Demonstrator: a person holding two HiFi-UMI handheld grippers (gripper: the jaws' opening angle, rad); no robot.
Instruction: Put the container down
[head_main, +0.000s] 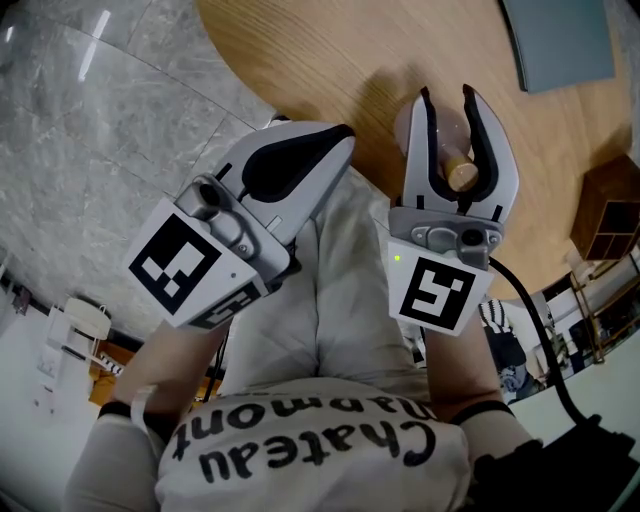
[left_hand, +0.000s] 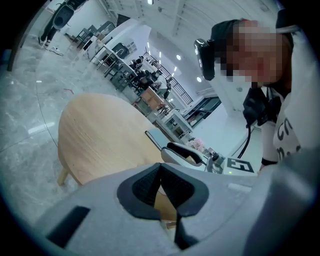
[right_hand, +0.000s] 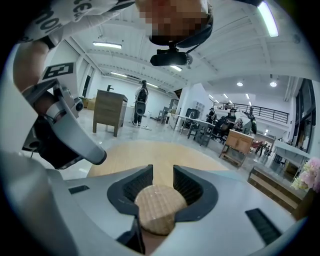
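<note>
Head view: the right gripper (head_main: 446, 92) brackets the cork-stoppered glass container (head_main: 443, 128), with the pads loose around the cork (head_main: 462, 176) rather than squeezing. It's over the near edge of the round wooden table (head_main: 330, 60). Can't tell if it's touching down, so I'd lower it till it rests before backing off. The left gripper (head_main: 340, 132) is clenched on nothing. Grey marble floor (head_main: 90, 120), big bright open office around.

Bright, even indoor light from ceiling strips (right_hand: 107, 45); glare streaks on marble floor (head_main: 92, 50); strong fisheye bending, dark vignette round gripper views; near foreground soft.
</note>
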